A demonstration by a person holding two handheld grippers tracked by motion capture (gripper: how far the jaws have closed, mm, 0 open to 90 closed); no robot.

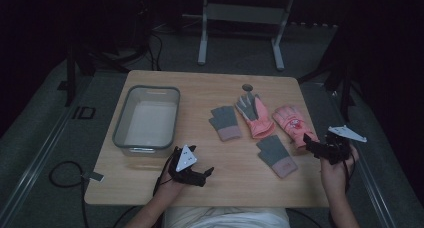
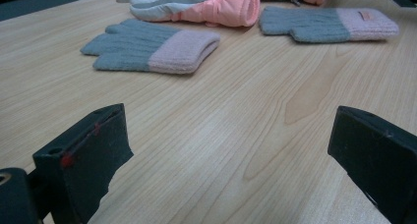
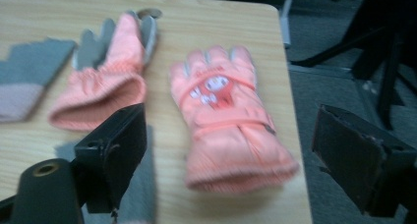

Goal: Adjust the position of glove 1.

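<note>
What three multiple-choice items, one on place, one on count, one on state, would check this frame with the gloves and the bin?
1. Where does the clear bin stand on the table?
A. on its left part
B. at its right edge
C. on top of the gloves

2. How many gloves lie on the table?
A. two
B. four
C. six

3. How do the jaws of the right gripper stand?
A. shut on a glove
B. open, holding nothing
C. shut on the bin

Answers:
1 A: the high view shows the bin left of all the gloves.
2 B: two grey knit gloves and two pink padded gloves.
3 B: in the right gripper view the jaws stand wide apart, with the pink printed glove lying ahead between them, ungripped.
</note>
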